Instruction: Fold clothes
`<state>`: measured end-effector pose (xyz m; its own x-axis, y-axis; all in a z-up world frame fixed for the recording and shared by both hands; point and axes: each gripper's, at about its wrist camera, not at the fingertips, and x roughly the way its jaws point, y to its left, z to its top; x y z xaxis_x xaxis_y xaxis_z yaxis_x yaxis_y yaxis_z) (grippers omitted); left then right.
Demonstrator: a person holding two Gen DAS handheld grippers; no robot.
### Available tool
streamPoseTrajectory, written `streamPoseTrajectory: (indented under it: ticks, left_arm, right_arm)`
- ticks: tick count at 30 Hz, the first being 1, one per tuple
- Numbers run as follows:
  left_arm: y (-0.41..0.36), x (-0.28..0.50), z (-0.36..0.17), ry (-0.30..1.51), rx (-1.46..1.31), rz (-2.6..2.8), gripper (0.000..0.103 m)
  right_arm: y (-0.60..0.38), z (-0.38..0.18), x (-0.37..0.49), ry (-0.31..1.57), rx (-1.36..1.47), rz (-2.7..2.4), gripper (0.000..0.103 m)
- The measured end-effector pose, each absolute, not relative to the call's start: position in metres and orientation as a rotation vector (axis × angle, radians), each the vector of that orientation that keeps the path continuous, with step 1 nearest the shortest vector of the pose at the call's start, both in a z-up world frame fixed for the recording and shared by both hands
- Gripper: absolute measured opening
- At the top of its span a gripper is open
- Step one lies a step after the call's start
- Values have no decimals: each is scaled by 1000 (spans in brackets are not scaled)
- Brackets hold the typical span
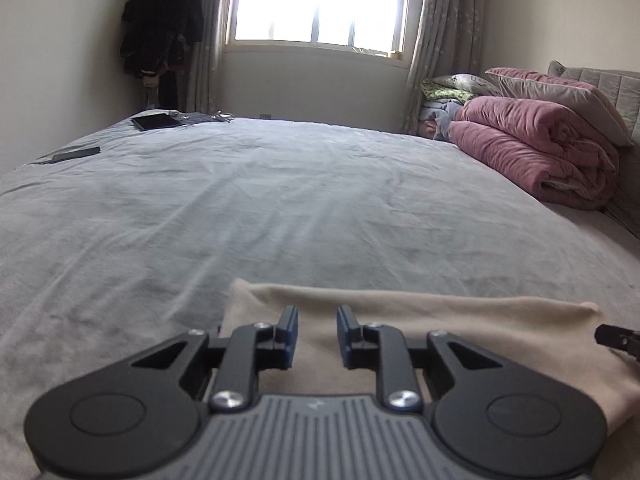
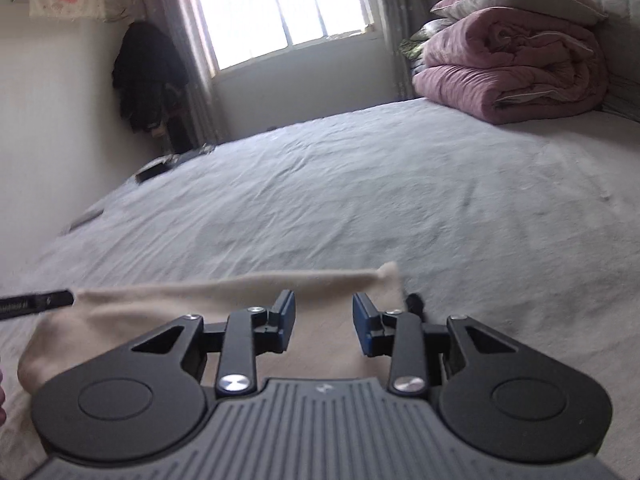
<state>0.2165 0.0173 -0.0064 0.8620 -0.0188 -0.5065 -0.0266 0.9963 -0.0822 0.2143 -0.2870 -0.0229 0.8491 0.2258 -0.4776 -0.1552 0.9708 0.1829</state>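
A beige garment (image 1: 440,320) lies flat on the grey bed sheet (image 1: 280,200) at the near edge of the bed. My left gripper (image 1: 317,336) hovers over its left part, open, with nothing between the blue pads. In the right wrist view the same beige garment (image 2: 180,304) stretches across below my right gripper (image 2: 324,326), which is also open and empty. The right gripper's tip (image 1: 616,340) pokes in at the garment's right edge in the left wrist view. The left gripper's tip (image 2: 36,302) shows at the garment's left edge in the right wrist view.
A folded pink quilt (image 1: 536,152) and pillows (image 1: 560,92) are stacked at the bed's right side. A dark tablet (image 1: 156,121) and a flat dark device (image 1: 76,155) lie at the far left of the bed. Dark clothes (image 1: 162,20) hang in the corner by the window (image 1: 320,0).
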Motion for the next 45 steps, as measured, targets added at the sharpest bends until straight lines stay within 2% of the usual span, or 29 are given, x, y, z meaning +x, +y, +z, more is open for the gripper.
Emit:
streamPoseTrajectory:
  ticks: [4,6,8,10,12,16,19,20,22,24,25,28,31,33,35,45]
  left_arm:
    - [22,215,-27,573,-50,39,23]
    - [31,213,-30,564,-22,48,19]
    - [37,212,-28,560,-16,70,8]
    - [42,210,-28,557,-46,71,7]
    - [43,207,-29,548,-34,65,7]
    - [46,204,-24,529,-64,53,8]
    - [48,201,-14,484,-103,43,13]
    - [47,202,-12,474,-109,40,18]
    - [45,208,-8,468,-103,41,24]
    - [41,217,-7,477,-81,48,25]
    - [41,224,-8,500,-79,50,25]
    - [40,243,-12,569,-74,57,28]
    - [39,262,-16,637,-69,65,39]
    - [39,275,-19,683,-66,69,39]
    - [38,287,-21,728,-62,74,39]
    - [42,276,-28,668,-23,55,39]
  right_arm:
    - [-278,-35,215,542,11,183,36]
    - [-289,-35,216,543,2,175,34]
    - [-300,-35,217,546,-7,159,32]
    - [-308,-38,216,548,-24,127,32]
    - [-320,-42,214,565,21,98,49]
    - [-331,-42,212,573,99,117,50]
    - [-325,-30,205,493,79,115,48]
    - [-324,-25,204,469,99,125,46]
    - [-321,-19,209,442,140,160,30]
    - [-312,-15,223,449,129,179,10]
    - [-306,-14,233,461,120,183,7]
    - [-291,-17,260,507,123,194,5]
    - [-284,-26,280,594,141,157,5]
    - [-286,-34,284,631,145,127,0]
    - [-289,-39,284,650,152,105,0]
    - [-276,-47,274,604,-48,13,0]
